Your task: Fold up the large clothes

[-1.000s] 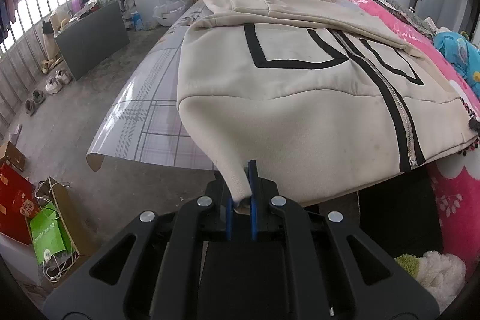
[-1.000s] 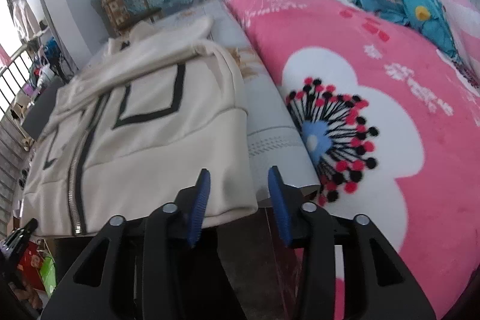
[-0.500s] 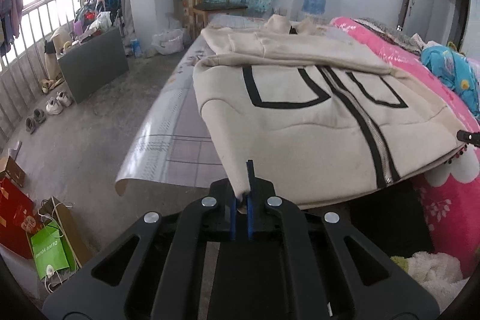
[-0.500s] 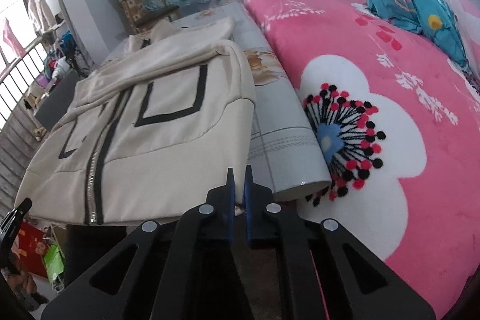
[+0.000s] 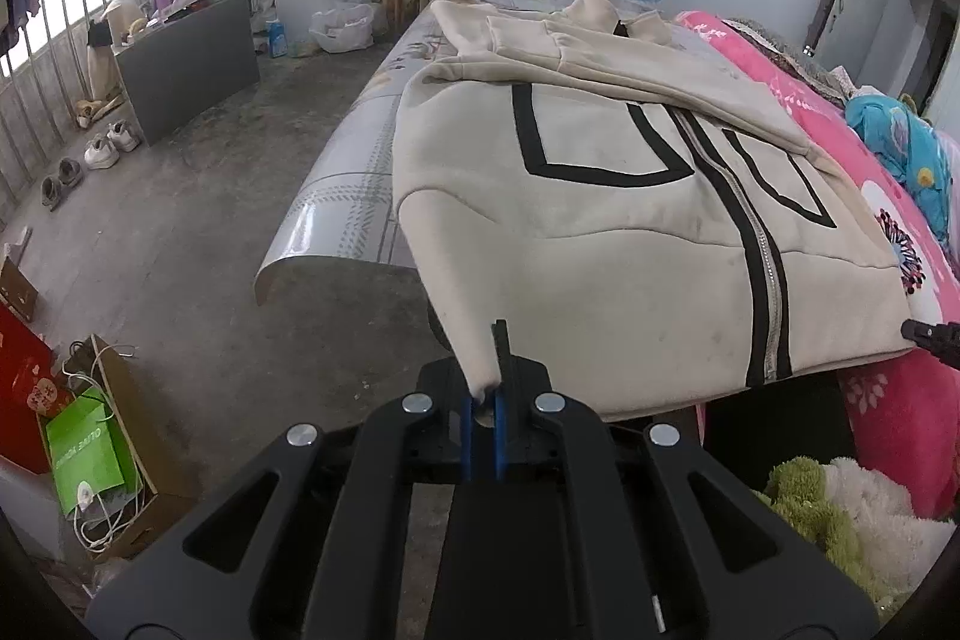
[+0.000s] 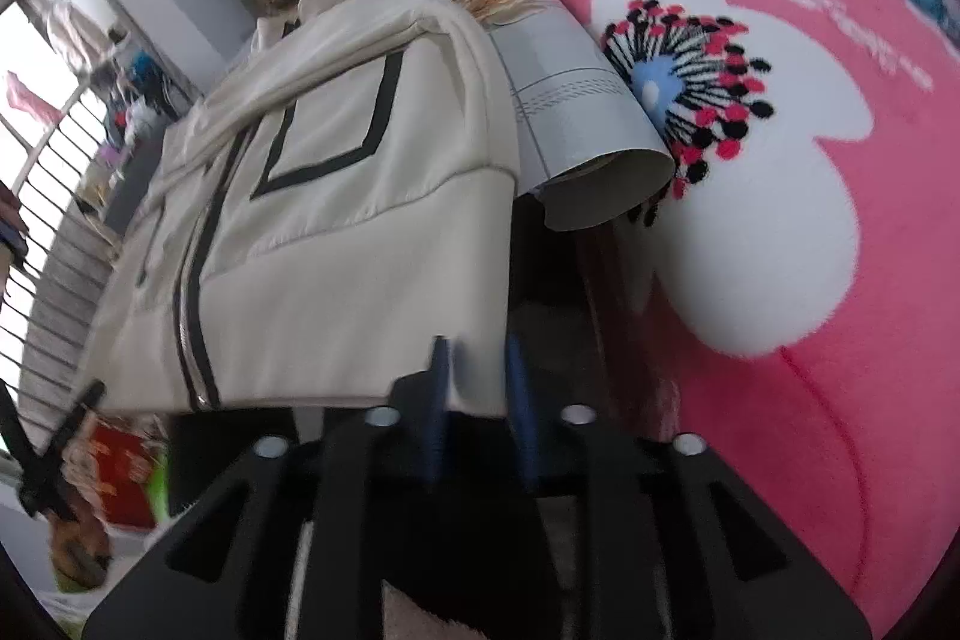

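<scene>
Cream jacket (image 5: 612,244) — hem pinched in left claw (image 5: 487,400).

jacket (image 5: 600,232): cream, black outlined rectangles, black zip band
blanket (image 6: 840,280): pink, white flower, red-black dotted centre
table cover (image 5: 354,196): pale grey, checked lines
paper bag (image 5: 84,454): green, at 8 o'clock
gripper pads (image 5: 500,415): blue

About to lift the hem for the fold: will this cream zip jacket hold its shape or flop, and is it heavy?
Probably floppy: the jacket sags between the left gripper, which pinches one hem corner, and the bed edge. Likely fairly heavy; the fleece looks thick and padded. The right gripper, just reopened, straddles the other corner without pinching it, so that side may drop.
</scene>
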The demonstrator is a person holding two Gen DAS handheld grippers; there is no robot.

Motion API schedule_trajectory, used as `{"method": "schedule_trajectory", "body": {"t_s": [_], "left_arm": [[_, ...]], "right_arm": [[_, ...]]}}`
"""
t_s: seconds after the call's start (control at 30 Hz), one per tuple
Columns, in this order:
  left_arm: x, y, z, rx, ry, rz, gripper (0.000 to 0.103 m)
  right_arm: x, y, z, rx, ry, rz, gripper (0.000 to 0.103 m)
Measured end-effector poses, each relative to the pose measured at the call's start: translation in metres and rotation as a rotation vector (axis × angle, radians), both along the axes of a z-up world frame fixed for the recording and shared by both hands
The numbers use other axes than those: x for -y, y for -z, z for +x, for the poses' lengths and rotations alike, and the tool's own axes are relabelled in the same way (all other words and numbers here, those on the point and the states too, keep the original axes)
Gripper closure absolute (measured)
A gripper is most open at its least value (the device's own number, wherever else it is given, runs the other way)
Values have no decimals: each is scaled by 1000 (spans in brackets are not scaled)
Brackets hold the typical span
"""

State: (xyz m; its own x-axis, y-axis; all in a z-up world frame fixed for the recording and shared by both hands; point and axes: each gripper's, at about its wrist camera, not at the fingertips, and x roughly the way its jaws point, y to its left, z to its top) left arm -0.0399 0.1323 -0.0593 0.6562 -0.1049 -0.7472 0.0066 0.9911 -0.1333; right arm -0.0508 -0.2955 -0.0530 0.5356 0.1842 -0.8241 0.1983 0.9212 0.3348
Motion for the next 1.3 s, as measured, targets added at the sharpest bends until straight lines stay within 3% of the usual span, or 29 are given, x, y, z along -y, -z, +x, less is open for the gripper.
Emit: {"method": "schedule_trajectory", "body": {"t_s": [0.07, 0.13, 0.3, 0.33, 0.37, 0.43, 0.47, 0.7, 0.9, 1.03, 1.3], "left_arm": [[-1, 1, 1, 2, 6, -3, 98], [0, 4, 0, 3, 11, 0, 98], [-2, 8, -4, 15, 17, -14, 98], [-3, 8, -4, 20, 22, -20, 98], [-3, 7, -5, 24, 29, -25, 98], [-4, 3, -7, 42, 47, -40, 98], [-4, 1, -9, 55, 55, -50, 98], [-3, -28, 5, 147, 108, -160, 98], [-5, -46, 48, 174, 59, -209, 98], [-12, -49, 79, 176, 15, -240, 98], [-17, -35, 145, 120, -52, -222, 98]], "right_arm": [[7, 1, 3, 21, 11, 47, 52], [12, 6, 7, 37, 21, 82, 42], [15, 36, 17, -26, 25, 223, 41], [13, 43, 18, -43, 9, 248, 44], [9, 45, 18, -49, -2, 253, 64], [2, 45, 16, -49, -25, 262, 90], [1, 41, 14, -35, -22, 267, 95], [-5, -14, 13, 126, -33, 259, 97], [-11, -49, 45, 245, -48, 227, 97], [-11, -57, 77, 277, -46, 191, 97], [-5, -52, 139, 290, -37, 171, 97]]}}
